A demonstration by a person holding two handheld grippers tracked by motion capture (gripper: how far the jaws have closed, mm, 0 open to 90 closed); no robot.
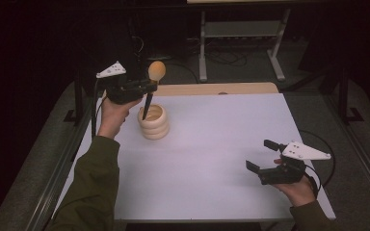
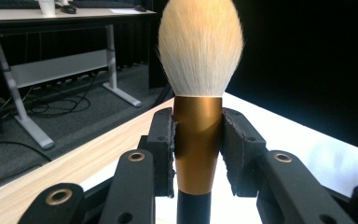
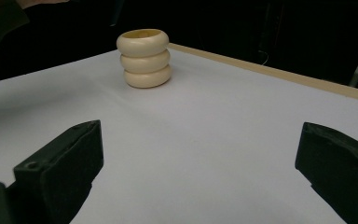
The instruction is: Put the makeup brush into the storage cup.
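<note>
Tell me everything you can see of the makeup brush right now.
The makeup brush has a full, rounded head of pale cream bristles, a copper-gold metallic ferrule and a thin black handle. It stands bristles up, slightly tilted, clamped at the ferrule by the left gripper, above the table. Its handle tip sits at or just inside the mouth of the cream ribbed holder; contact there cannot be told.

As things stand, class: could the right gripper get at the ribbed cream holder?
Probably yes: the right gripper is open, and bare white table lies between it and the holder.
</note>
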